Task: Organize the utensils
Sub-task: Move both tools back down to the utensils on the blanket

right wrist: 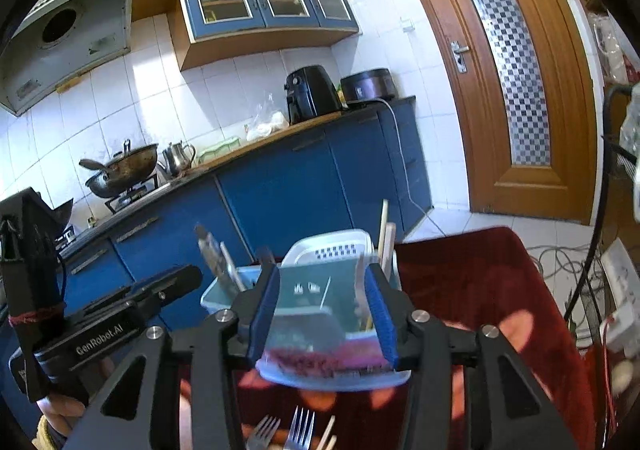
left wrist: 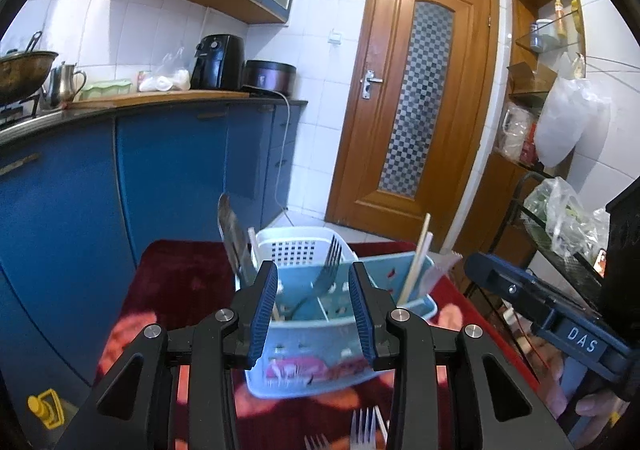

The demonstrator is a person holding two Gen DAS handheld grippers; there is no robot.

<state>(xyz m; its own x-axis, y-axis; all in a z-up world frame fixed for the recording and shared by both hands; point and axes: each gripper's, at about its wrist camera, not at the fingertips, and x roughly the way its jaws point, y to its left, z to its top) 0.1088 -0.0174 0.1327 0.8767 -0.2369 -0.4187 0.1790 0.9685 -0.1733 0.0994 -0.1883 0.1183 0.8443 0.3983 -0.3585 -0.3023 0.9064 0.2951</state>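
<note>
Two forks [right wrist: 288,432] lie loose on the red cloth [right wrist: 480,282] at its near edge, tines pointing away toward the caddy, their long axes running roughly straight ahead of both grippers, with a pale chopstick [right wrist: 329,432] slanted just beside them. The blue utensil caddy [left wrist: 320,354] sits further in on the cloth, a white perforated basket [left wrist: 298,246] behind it; already standing in its compartments are a fork [left wrist: 326,270], a knife [left wrist: 232,234] at the left end and chopsticks [left wrist: 416,262] at the right. Now the grippers: the left gripper [left wrist: 314,310] has its blue pads apart with nothing between them, only the caddy framed beyond; the right gripper [right wrist: 326,314] is likewise parted and empty. Both point gently downward, over and past the loose forks, which sit low beneath the fingers. Those forks show just right of the left gripper's centre line and just left of the right's, so neither hand looks clearly nearer. I'd judge the next pick needs a hand drawn back and tipped steeply down, jaws across a fork's handle.
</note>
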